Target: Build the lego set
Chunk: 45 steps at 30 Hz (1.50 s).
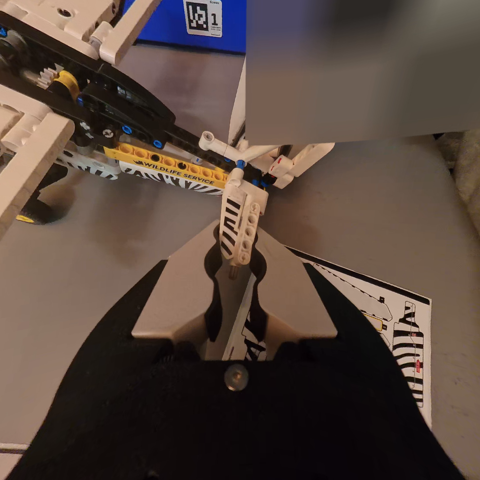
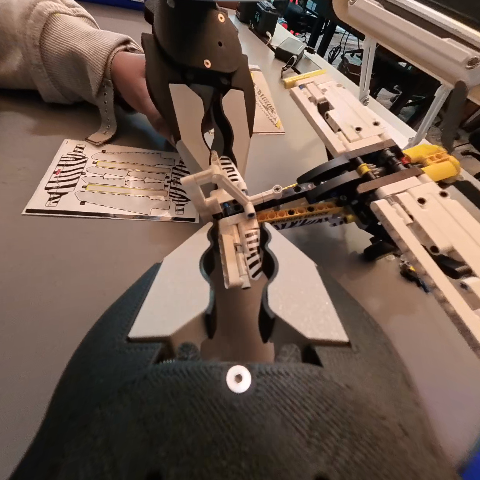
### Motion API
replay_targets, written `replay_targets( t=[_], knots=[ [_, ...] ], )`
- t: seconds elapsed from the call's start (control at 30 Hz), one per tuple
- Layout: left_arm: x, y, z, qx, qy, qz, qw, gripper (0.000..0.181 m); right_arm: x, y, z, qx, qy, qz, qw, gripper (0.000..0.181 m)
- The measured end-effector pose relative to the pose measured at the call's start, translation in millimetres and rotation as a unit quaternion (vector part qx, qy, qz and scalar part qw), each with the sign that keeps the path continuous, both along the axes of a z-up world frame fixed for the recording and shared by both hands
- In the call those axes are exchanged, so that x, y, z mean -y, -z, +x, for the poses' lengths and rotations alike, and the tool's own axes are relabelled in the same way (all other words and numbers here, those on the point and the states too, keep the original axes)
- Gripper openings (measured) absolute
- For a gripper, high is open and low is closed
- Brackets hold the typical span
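Model aircraft (image 2: 363, 207) at centre right of the table (image 2: 65, 272) appears largely assembled — fuselage, wings, stickers on. Left tongs (image 1: 237, 249) and right tongs (image 2: 240, 255) each clench a zebra-striped tail fin; tail fitting seemingly remains.

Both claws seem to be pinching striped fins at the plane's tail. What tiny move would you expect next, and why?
Probably a gentle squeeze inward. The left gripper holds one striped fin, the right gripper the opposite fin, both meeting at the model's tail joint, so pressing together should seat them.
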State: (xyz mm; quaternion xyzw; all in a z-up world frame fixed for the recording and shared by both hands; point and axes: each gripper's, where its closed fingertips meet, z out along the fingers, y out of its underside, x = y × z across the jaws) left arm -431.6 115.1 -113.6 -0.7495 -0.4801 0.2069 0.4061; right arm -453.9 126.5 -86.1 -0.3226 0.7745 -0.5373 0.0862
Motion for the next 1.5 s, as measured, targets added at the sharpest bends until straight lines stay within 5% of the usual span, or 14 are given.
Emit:
replay_targets(
  t=[0.23, 0.27, 1.5],
  knots=[
    [-1, -1, 0, -0.010, 0.002, -0.019, 1.000, 0.011, 3, -2, 0, 0.021, 0.015, 0.009, 1.000, 0.031],
    [-6, 2, 1, -0.007, 0.015, -0.029, 0.999, 0.012, 5, -9, -3, 0.039, 0.031, -0.005, 0.999, 0.006],
    [-1, 0, -8, -0.019, -0.031, -0.042, 0.998, 0.013, 10, -9, -8, 0.095, 0.047, 0.032, 0.994, 0.007]
  ],
)
